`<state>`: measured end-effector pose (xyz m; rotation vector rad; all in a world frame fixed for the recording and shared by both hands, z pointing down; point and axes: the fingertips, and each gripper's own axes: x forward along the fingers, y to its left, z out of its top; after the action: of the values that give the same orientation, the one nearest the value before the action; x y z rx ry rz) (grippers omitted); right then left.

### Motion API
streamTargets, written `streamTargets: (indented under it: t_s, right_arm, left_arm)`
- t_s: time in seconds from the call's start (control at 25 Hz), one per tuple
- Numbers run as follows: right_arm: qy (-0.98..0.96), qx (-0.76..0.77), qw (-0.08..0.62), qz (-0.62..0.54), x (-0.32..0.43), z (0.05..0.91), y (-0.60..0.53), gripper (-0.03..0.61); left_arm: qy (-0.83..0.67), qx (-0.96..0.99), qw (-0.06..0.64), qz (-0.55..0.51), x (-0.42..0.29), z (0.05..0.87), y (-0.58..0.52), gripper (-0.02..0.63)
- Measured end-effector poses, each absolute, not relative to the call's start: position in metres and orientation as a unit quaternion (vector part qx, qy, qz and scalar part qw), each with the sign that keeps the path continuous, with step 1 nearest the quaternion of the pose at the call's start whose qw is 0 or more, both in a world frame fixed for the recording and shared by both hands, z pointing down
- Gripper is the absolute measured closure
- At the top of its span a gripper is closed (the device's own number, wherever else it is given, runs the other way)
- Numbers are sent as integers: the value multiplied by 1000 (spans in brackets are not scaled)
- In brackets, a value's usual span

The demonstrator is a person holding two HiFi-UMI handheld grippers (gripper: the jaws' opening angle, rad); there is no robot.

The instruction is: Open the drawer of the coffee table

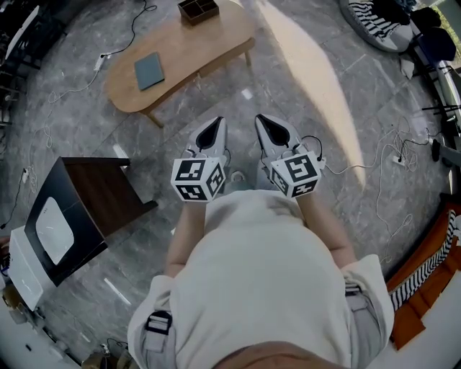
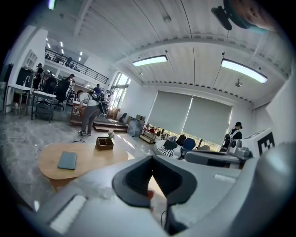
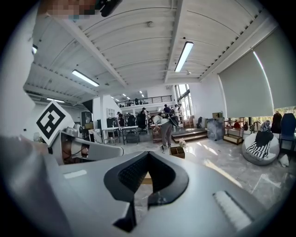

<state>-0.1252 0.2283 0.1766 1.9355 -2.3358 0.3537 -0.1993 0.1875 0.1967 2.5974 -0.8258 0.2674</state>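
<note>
Here we hold the left gripper [image 1: 213, 128] and right gripper [image 1: 268, 126] side by side, each with jaws pressed together on nothing. The coffee table [image 1: 194, 50] stands well ahead of both, untouched, bearing a grey-blue notebook [image 1: 149, 70] and a dark divided box [image 1: 198, 9].

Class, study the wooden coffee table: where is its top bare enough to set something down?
Bare wood lies between the blue-grey pad and the divided box, and across the coffee table's right end. Crowded: the left end round the pad, the far edge at the box.

Kidney-shaped wooden coffee table [image 1: 196, 47]; upright
</note>
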Motion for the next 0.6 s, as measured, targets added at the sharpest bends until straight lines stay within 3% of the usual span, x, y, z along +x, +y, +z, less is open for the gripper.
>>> streamTargets:
  t_s: [0.6]
  right_arm:
    - [-793,599,36,109,-65,175,157,577]
  left_arm:
    - [-349,909,216,77,-156,214,120,612]
